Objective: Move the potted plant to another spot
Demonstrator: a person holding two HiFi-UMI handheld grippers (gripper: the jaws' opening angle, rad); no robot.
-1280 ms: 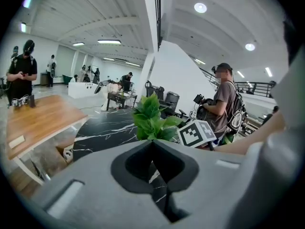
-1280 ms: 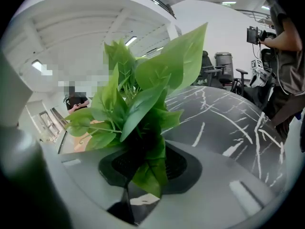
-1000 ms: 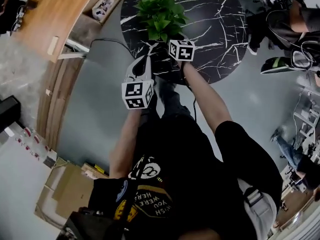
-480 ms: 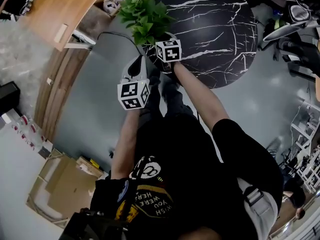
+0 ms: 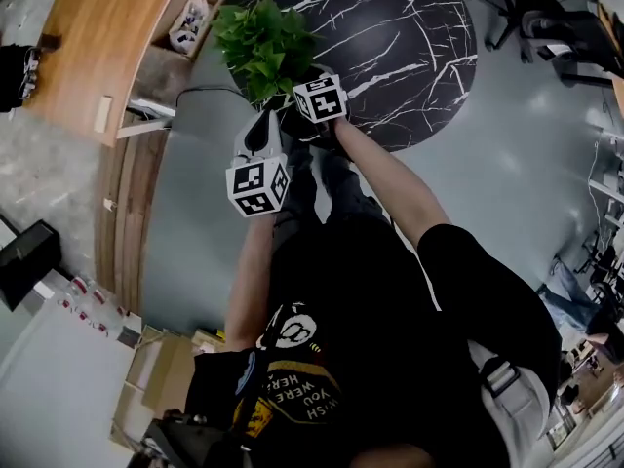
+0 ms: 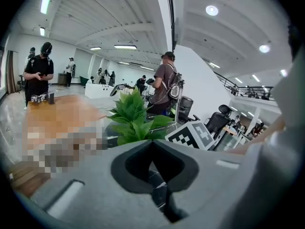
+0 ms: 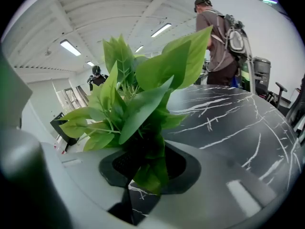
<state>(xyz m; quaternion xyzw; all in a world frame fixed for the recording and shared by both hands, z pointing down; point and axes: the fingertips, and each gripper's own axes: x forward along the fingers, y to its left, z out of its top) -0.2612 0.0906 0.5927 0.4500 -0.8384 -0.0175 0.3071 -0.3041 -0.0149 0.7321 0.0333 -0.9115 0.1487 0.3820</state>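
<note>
At the table's left rim: potted plant, leaves upright, by the edge of the round black marbled table.
Right tongs: clenched on the plant's dark pot, jaws just closing slightly.
Left tongs: pressed together, empty, just beside the plant.
Beyond the rim: wooden counter.

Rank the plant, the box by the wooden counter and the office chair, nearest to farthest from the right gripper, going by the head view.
1. Plant: held in the right gripper's fingers, which have just tightened, at the table's left edge.
2. Box: left of the plant, beside the wooden counter.
3. Chair: beyond the table, top right.
</note>
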